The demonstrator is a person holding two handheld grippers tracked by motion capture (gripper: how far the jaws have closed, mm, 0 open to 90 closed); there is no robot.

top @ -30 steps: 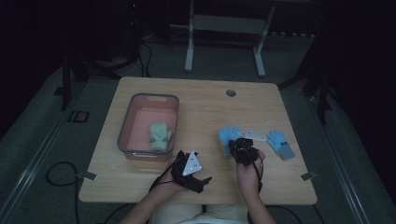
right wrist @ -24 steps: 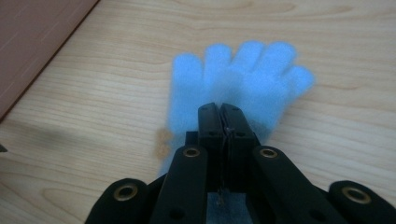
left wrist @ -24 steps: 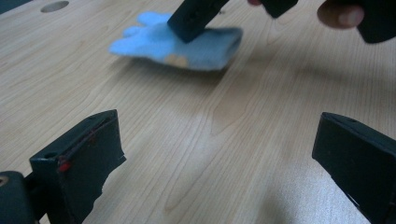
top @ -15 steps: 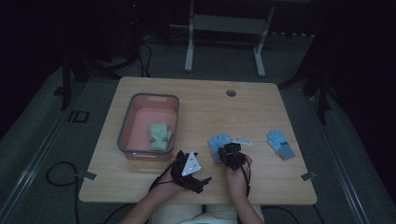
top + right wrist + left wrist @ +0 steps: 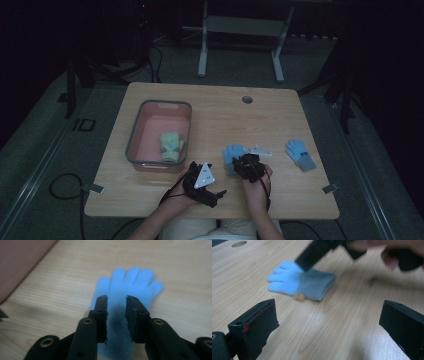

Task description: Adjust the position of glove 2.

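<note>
I count one green-yellow glove [image 5: 171,146] already in the pink bin [image 5: 150,120], a blue glove [image 5: 231,155] just right of that bin beneath my right tongs [image 5: 116,312], jaws just parted and gripping nothing, a second blue glove [image 5: 299,154] farther right of the bin unmoved, and my left tongs [image 5: 324,327] spread and empty.

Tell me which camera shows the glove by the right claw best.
The left gripper view: the glove lies whole and fairly sharp, fingers and grey cuff both clear. The right gripper view has it close but blurred, its cuff behind the right claw. The high view shows it small and dim.
</note>
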